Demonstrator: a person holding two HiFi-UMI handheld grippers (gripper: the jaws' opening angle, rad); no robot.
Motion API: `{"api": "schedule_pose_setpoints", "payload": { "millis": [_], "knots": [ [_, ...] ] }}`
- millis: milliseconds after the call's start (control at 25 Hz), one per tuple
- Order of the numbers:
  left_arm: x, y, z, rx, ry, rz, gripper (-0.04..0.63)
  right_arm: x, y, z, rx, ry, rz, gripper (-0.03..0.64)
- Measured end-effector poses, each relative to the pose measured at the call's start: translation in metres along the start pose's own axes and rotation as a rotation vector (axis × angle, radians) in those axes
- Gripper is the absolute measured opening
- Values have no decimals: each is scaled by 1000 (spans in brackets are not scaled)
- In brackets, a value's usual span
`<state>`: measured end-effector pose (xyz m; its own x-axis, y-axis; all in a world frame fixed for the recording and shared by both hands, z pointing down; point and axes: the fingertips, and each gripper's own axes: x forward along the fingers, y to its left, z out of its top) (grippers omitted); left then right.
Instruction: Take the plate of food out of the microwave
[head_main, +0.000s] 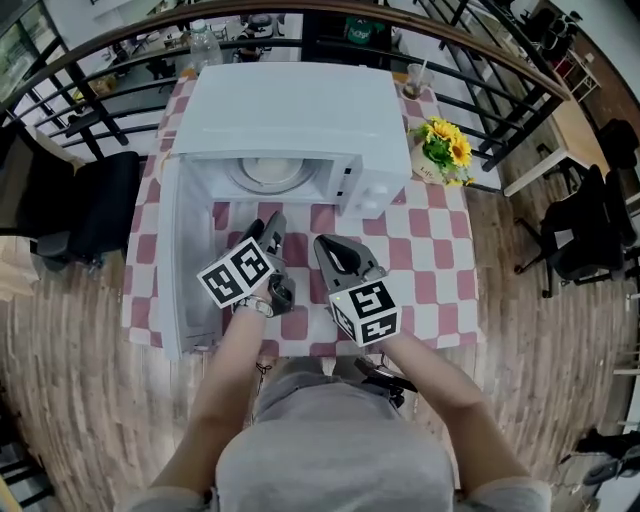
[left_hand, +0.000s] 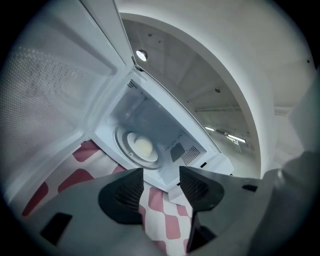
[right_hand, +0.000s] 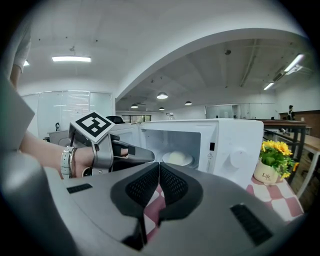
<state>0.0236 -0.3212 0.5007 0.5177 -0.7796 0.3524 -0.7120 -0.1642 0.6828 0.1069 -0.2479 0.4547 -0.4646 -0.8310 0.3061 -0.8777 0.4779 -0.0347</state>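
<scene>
At the far left of the head view, the door (head_main: 185, 262) of the microwave (head_main: 300, 115) stands fully open. It is hinged on the left side and its free edge points to about 6 o'clock, toward the person.

Just right of the door, the left tongs (head_main: 268, 228) hover over the checkered counter (head_main: 432, 245), in front of the oven opening, with the tips pointing to 12 o'clock. In the left gripper view the left tongs (left_hand: 161, 181) are released: the two pads stand clearly apart, and between them only the red and white cloth shows.

The plate of food (head_main: 272, 172) is inside the microwave, on the round glass tray in the middle of the cavity. It lies at about 12 o'clock from the left tongs and well apart from them. The plate (left_hand: 141, 146) is round, so it has no long axis. It lies flat with its face upward, and a pale mound of food is in its centre. The open mouth of the cavity faces 6 o'clock.

The right tongs (head_main: 325, 248) are next, near the left ones, with the tips toward 11 o'clock. In the right gripper view the right tongs (right_hand: 159, 172) are clenched, pad against pad, with nothing between them. The plate (right_hand: 177, 158) shows beyond them at 12 o'clock.

At the right, a flower pot (head_main: 440, 150) with yellow flowers stands just beside the microwave, at about 3 o'clock from it.
</scene>
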Motion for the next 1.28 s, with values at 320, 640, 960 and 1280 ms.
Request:
{"api": "schedule_pose_setpoints", "payload": {
  "millis": [320,640,960,1280],
  "knots": [
    [10,10,-9,-60,-3,91,252,21,-7,-1,-33,45,69,25],
    [36,26,-14,-193,-7,170,296,30,-20,-8,-53,67,160,25],
    [69,54,-21,-451,-32,213,307,41,-24,-24,-59,91,214,25],
    [94,75,-13,-562,-70,255,307,59,-34,-30,-36,105,206,25]
  ]
}}
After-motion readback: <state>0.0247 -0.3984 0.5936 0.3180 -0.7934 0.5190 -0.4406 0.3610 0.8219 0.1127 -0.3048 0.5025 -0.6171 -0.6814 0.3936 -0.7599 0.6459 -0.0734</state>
